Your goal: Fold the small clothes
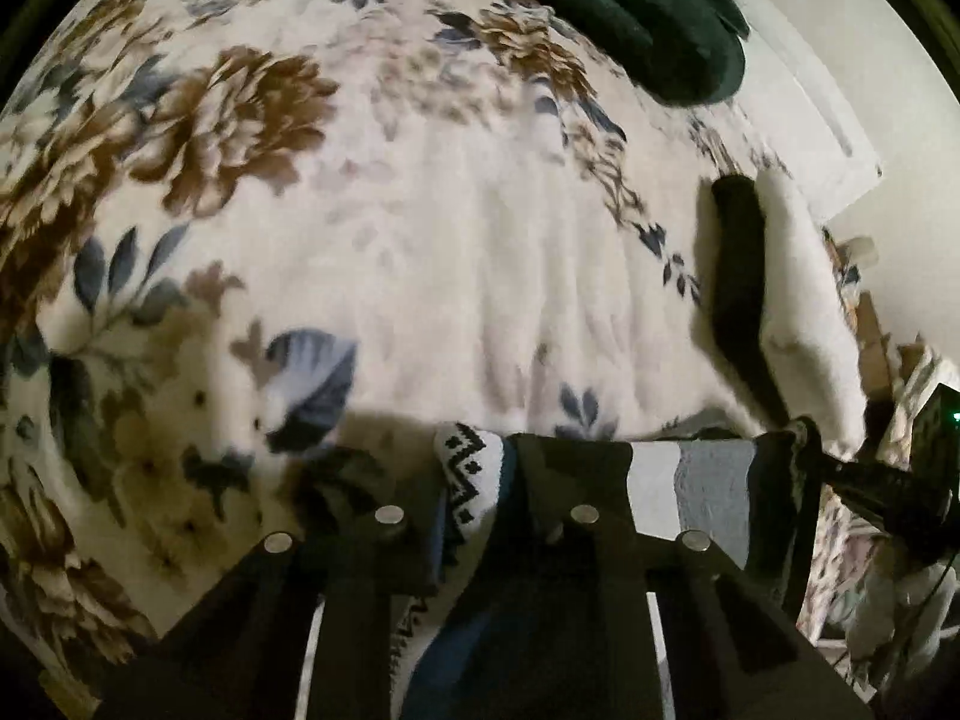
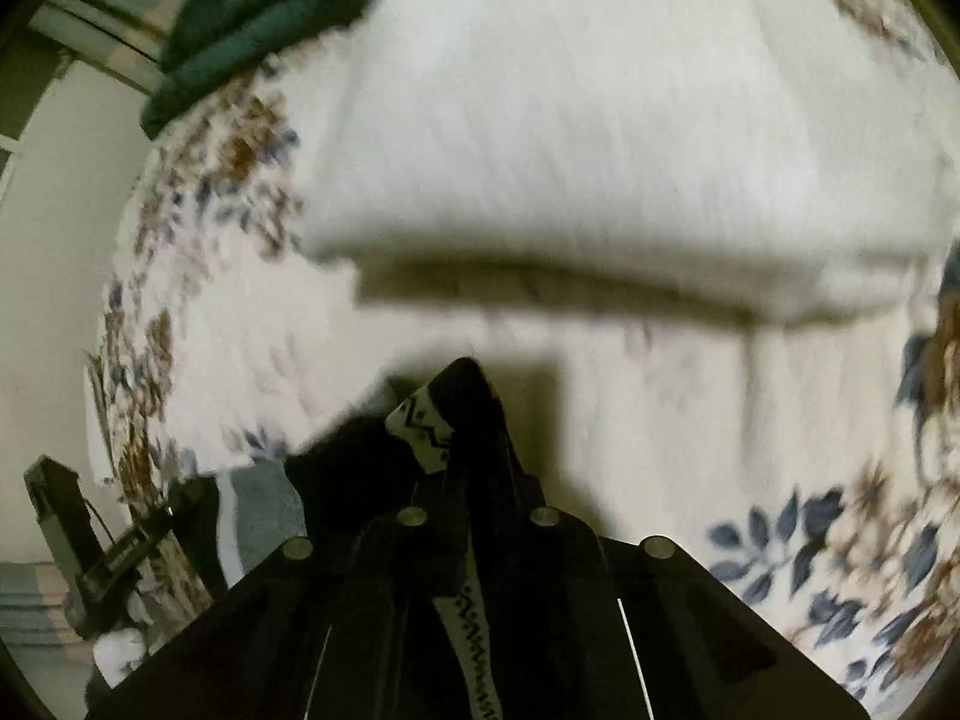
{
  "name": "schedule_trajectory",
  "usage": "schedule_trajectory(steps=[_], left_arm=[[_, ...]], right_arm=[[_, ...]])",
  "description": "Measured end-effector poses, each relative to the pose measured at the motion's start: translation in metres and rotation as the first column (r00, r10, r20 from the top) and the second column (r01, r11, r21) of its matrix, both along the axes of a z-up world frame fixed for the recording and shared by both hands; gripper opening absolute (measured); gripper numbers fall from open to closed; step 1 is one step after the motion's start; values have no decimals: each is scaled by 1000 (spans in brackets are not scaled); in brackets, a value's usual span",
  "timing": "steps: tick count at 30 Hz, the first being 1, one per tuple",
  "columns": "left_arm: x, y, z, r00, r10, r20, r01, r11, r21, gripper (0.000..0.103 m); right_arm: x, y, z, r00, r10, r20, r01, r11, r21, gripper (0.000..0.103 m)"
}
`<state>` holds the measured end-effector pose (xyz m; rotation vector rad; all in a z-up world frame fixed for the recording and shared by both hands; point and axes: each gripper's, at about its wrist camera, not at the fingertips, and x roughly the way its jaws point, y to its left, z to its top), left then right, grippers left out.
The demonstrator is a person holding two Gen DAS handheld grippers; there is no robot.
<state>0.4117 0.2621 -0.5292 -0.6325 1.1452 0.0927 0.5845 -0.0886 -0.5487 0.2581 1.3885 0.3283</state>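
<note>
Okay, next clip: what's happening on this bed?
A person is working two handheld grippers over a floral blanket. The left gripper and right gripper are each shut on an edge of a small patterned garment, held between them. A folded white cloth and a dark green item lie further back.
</note>
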Motion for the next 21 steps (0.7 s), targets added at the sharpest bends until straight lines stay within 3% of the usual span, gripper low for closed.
schedule_trajectory(steps=[2, 5, 8, 10, 15, 17, 19, 21], left_arm=[[2, 8, -13, 999, 23, -22, -24, 999, -29, 18], [8, 14, -26, 997, 46, -67, -52, 996, -77, 25], [5, 13, -15, 997, 34, -65, -38, 997, -68, 28], [-5, 11, -3, 998, 34, -54, -36, 999, -36, 30], [-47, -4, 23, 998, 29, -59, -22, 992, 127, 32], [-63, -13, 27, 997, 26, -77, -11, 984, 180, 65], [-78, -22, 28, 995, 30, -91, -11, 978, 206, 80], [-88, -33, 24, 993, 21, -112, 4, 976, 217, 89]], right_arm=[[12, -1, 3, 1000, -13, -6, 13, 1000, 10, 5], [28, 4, -26, 992, -6, -123, 4, 1000, -15, 5], [24, -9, -32, 977, -31, -210, 33, 999, 6, 21], [8, -26, -20, 980, -55, -193, 64, 997, 42, 46], [-66, -65, 6, 969, -97, -225, 110, 993, 45, 50], [-98, -75, 3, 952, -136, -274, 154, 987, 48, 50], [-127, -82, -5, 934, -179, -309, 201, 979, 40, 50], [-148, -86, -17, 910, -217, -353, 253, 966, 58, 50]])
